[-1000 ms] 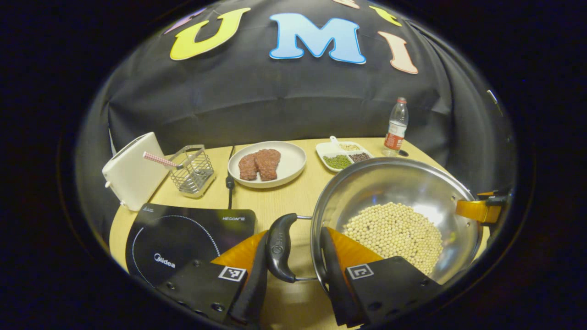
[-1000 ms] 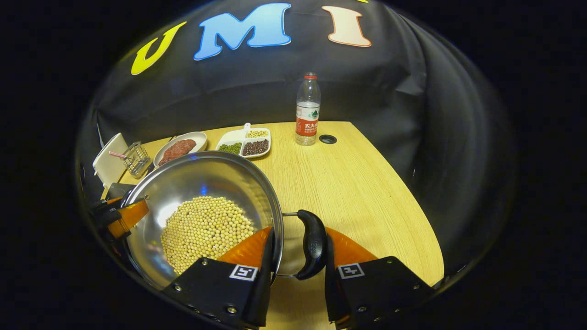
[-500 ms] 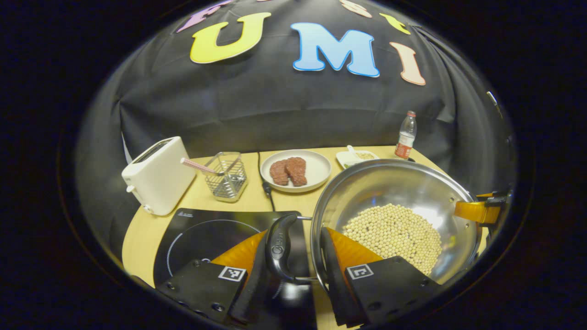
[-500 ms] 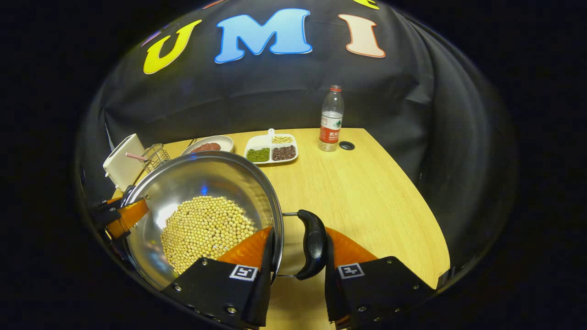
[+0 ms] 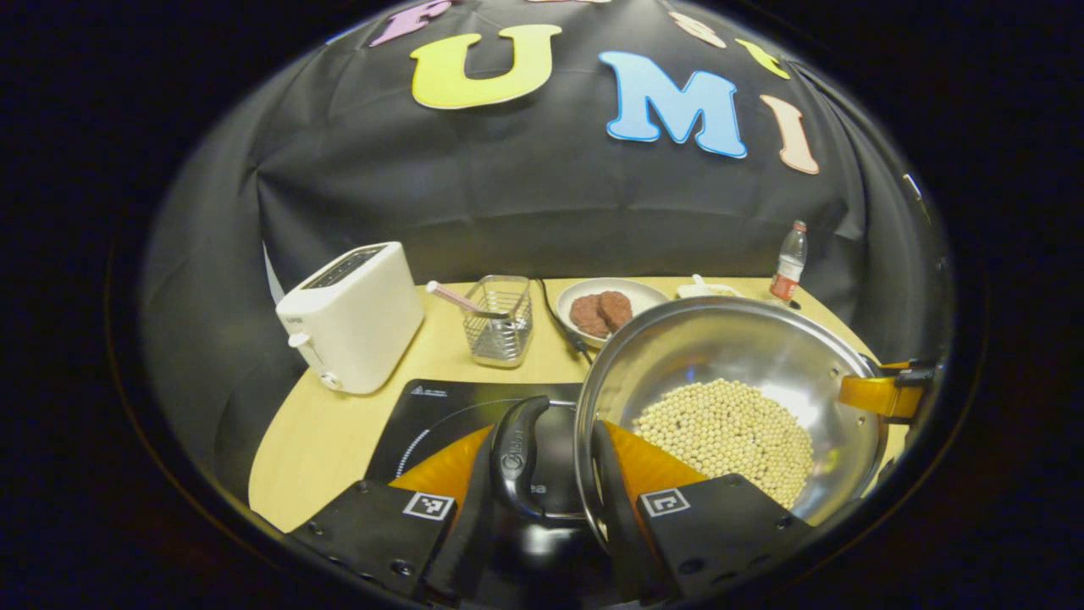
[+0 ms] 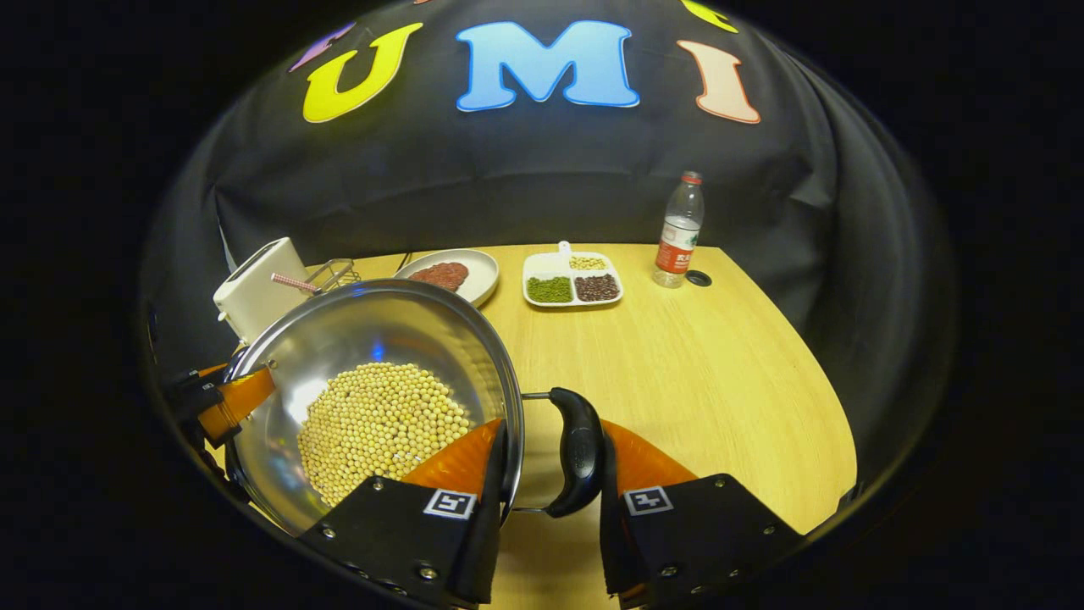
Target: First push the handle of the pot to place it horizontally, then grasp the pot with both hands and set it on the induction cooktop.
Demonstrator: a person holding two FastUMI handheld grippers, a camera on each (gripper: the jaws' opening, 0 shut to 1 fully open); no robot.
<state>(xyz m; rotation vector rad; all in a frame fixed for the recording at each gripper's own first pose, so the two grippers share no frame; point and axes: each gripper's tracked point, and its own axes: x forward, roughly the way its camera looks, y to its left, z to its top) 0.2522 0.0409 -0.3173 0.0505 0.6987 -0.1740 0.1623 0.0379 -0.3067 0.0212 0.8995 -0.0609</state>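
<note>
Above the table: your pot of soybeans hangs over the induction cooktop's right edge.
Left gripper: your fingers clamp the pot's black side handle and rim.
Right gripper: clamped likewise on the opposite handle.
Behind: toaster, wire basket, plate, bottle.

Silver pot of pale-yellow beans; white toaster; black cooktop (white ring markings).
</note>
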